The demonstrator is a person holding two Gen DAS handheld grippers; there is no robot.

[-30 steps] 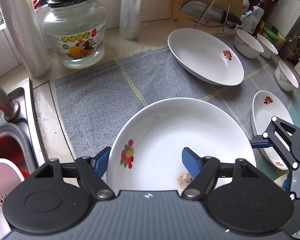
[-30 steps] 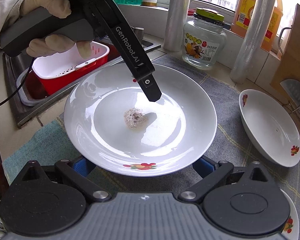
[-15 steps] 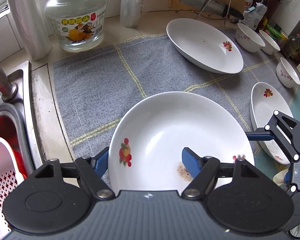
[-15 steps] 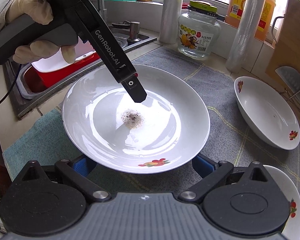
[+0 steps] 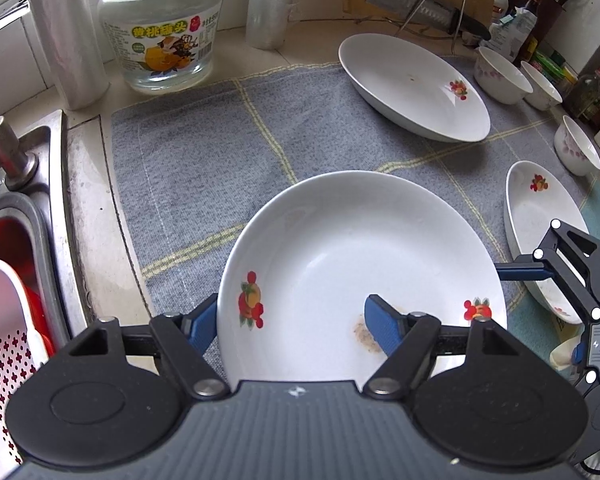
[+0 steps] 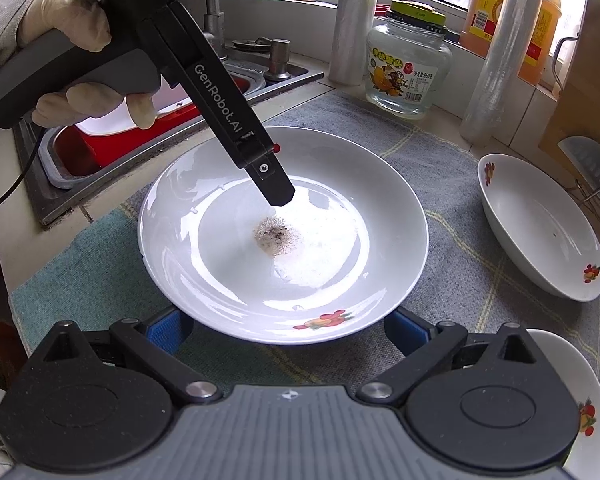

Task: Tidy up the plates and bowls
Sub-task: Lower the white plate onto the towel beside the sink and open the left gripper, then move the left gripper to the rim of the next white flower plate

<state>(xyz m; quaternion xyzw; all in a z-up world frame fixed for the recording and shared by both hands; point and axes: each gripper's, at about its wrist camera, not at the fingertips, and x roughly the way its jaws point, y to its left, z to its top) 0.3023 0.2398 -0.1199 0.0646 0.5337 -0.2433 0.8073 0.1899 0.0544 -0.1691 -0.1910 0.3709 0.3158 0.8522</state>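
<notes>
1. Plate (image 5: 360, 264) sits lower and flatter on the grey mat (image 5: 204, 168) than a second ago; left tool (image 5: 292, 320) straddles its near rim, jaws opening.
2. Right tool (image 6: 288, 330) spread wide beside the plate's opposite rim, gripping nothing.
3. Free mat toward the jar (image 5: 162, 24); sink edge (image 5: 66, 216) left.

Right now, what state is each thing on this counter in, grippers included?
Near plate: resting on the cloth, residue in its middle.
Far plate: resting on the cloth, nearly clean.
Small bowls: upright, empty.
Jar: upright, lid on.
Left gripper: jaws opening, near plate's rim between them, not clamped.
Right gripper: open, at the near plate's edge.
</notes>
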